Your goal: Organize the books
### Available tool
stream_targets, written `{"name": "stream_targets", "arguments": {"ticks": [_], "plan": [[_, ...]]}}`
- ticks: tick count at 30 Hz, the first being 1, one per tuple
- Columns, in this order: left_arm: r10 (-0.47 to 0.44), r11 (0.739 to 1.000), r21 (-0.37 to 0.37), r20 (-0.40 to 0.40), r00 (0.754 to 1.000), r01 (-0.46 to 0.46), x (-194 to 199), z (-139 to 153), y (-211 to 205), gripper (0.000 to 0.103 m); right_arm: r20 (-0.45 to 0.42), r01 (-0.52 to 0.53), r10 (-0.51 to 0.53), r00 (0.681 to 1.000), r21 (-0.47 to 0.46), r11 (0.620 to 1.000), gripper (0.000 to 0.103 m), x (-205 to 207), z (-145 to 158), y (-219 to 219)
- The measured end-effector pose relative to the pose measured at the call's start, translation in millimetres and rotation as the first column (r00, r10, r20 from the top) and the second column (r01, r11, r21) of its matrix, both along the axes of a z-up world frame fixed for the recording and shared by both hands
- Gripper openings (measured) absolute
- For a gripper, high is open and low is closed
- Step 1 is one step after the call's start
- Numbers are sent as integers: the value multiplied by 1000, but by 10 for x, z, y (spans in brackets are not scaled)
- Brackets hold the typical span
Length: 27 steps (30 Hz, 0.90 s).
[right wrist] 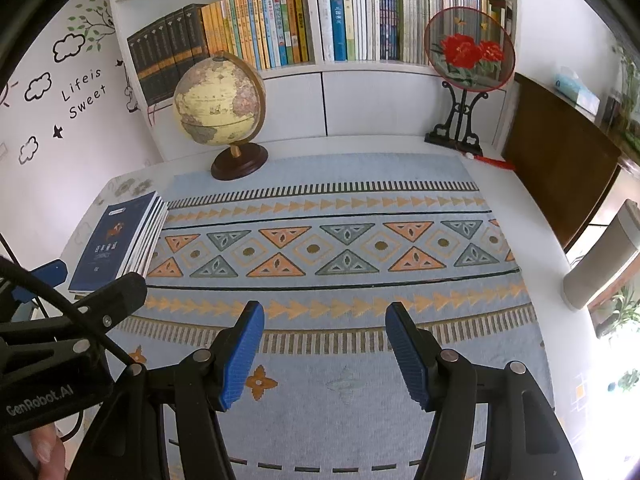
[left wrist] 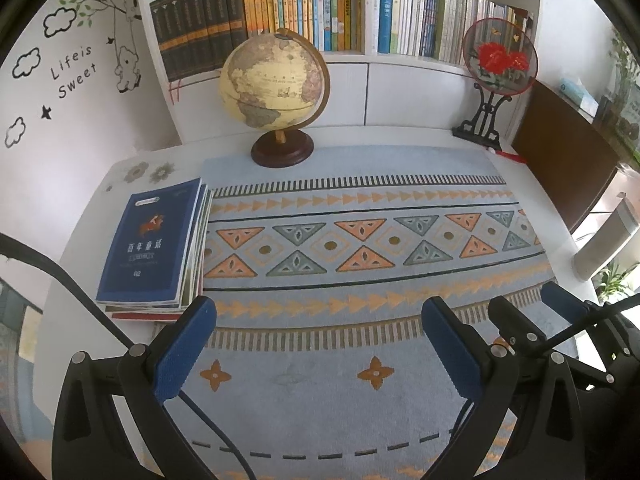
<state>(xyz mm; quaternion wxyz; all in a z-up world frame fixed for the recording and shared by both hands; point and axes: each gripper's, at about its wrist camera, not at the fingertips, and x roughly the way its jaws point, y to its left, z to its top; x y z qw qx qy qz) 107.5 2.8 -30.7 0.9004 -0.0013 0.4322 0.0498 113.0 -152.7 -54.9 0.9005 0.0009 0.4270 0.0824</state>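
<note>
a stack of books (left wrist: 154,246) topped by a dark blue cover lies flat on the left edge of a white desk (left wrist: 400,136), partly overlapping a patterned blue mat (left wrist: 340,368), with the lower titles hidden beneath the top one. the left gripper (left wrist: 318,340) hovers just beside the stack's near corner, fingers apart and empty, and the right gripper (right wrist: 324,344) hangs over the mat, fingers apart and empty too. behind, a globe (left wrist: 274,88) and a round embroidered fan (left wrist: 500,54) block parts of a bookshelf (left wrist: 368,56) whose spine lettering is too small to read.
</note>
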Motion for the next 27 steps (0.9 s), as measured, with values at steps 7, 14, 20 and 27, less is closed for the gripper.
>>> {"name": "stream_targets", "arguments": {"ticks": [7,14,20,27], "plan": [[6,1000,29,12,1000,-6,-16,15,-16,102,3,1,-1,1000,0,1000,61,5,1,-9],[11,999,30,14,1000,-11,-28,29,-4,102,4,-9,9,1000,3,1000,61,-12,7,10],[13,999,31,19,1000,-13,-47,35,3,102,7,-10,9,1000,6,1000,61,-33,11,16],[15,999,30,20,1000,-15,-68,42,15,102,9,-18,18,1000,6,1000,61,-58,17,45]]}}
